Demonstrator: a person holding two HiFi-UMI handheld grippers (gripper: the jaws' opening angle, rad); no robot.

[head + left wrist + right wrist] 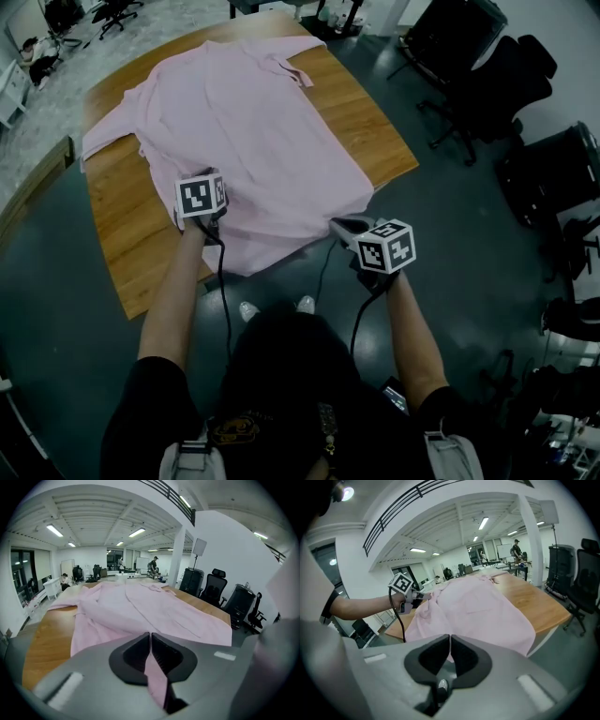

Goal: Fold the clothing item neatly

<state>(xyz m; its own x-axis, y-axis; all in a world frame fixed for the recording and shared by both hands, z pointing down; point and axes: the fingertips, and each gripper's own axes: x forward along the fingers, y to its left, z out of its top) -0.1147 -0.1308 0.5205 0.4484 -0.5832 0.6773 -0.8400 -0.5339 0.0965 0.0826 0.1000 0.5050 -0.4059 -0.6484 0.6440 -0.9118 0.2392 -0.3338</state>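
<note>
Wooden table (141,253) on a dark floor, with office chairs (487,75) to the right, carries the pink shirt (253,141) spread flat, collar at the far end and hem at the near edge. Left gripper (151,637) has its jaws together, clamped on shirt fabric near the hem's left side. Right gripper (450,639) is likewise clamped on the hem's right corner.

Black short-sleeved top (272,375); grey left gripper (151,637) and right gripper (450,639) bear white black-marked cubes (202,195), black cables (225,300) trailing.
</note>
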